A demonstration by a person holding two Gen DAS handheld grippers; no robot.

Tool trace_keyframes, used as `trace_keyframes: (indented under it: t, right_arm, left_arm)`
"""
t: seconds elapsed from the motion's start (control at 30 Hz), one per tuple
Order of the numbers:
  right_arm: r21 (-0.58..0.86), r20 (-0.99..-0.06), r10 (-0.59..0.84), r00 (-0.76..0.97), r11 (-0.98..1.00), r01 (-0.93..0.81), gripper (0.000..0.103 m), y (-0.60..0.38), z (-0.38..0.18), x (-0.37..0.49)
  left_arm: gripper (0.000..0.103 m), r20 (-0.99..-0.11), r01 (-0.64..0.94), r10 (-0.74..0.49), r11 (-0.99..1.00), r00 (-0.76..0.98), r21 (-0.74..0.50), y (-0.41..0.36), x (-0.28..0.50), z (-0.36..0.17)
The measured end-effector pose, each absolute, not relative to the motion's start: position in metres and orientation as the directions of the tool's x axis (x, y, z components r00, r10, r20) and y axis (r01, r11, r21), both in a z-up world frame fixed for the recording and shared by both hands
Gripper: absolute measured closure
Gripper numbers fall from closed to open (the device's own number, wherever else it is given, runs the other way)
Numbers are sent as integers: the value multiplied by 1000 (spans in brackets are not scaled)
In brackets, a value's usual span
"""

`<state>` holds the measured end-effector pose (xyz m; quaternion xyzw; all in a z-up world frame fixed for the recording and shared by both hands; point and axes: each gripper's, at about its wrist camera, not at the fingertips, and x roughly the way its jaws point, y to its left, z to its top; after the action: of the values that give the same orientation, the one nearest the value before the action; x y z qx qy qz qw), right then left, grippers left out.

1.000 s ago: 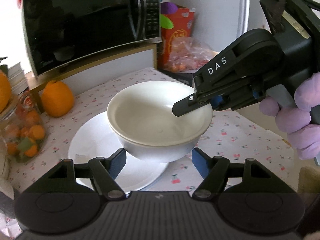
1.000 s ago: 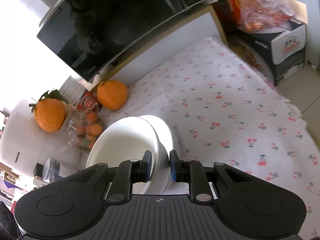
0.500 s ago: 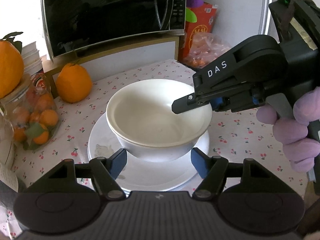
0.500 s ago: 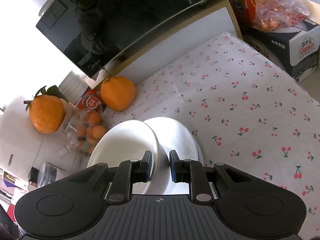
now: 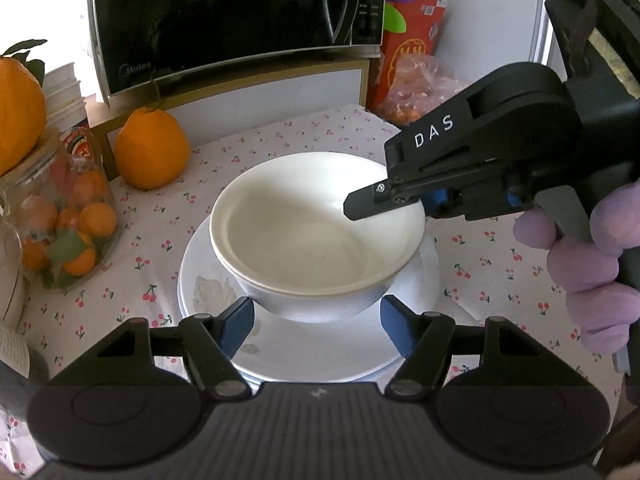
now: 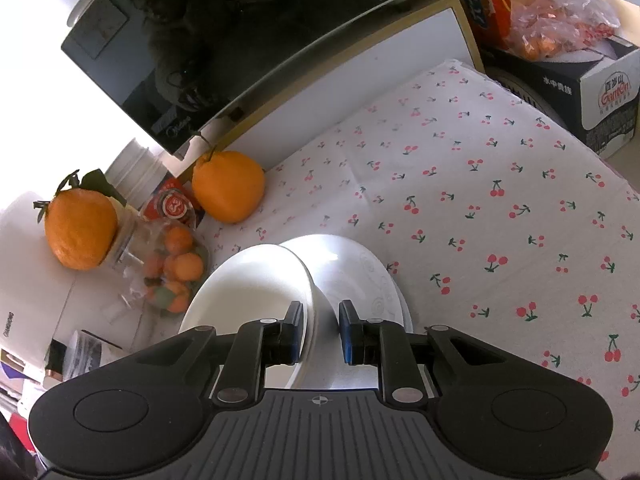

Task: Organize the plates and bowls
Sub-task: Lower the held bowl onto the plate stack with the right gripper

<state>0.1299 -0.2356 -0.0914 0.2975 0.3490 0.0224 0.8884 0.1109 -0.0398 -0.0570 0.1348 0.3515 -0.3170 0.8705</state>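
Note:
A white bowl (image 5: 312, 236) sits over a white plate (image 5: 320, 356) on the cherry-print tablecloth. My right gripper (image 6: 320, 332) is shut on the bowl's right rim (image 6: 308, 304), one finger inside and one outside; it shows from the side in the left wrist view (image 5: 380, 204). My left gripper (image 5: 316, 320) is open and empty, its blue pads on either side of the bowl's near base, just above the plate. I cannot tell whether the bowl rests on the plate or hangs just above it.
A black microwave (image 5: 224, 20) stands on a shelf at the back. An orange (image 5: 150, 152) lies in front of it. A glass jar of small oranges (image 5: 60, 216) stands at the left. A red box and a bag (image 5: 416, 80) are at the back right.
The bowl, held in my right gripper, has come over the middle of the plate and lower. My left gripper stayed open and moved with it.

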Motion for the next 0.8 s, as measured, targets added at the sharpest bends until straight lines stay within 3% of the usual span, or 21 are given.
trace_keyframes:
  t: [0.6, 0.8]
  right_arm:
    - [537, -612, 239, 754, 825, 175, 81, -235, -94, 130]
    - [541, -621, 245, 745, 821, 181, 81, -235, -96, 130]
  left_arm:
    - [37, -715, 654, -445, 757, 539, 22, -40, 113, -62]
    - [22, -705, 654, -452, 756, 548, 24, -41, 111, -59]
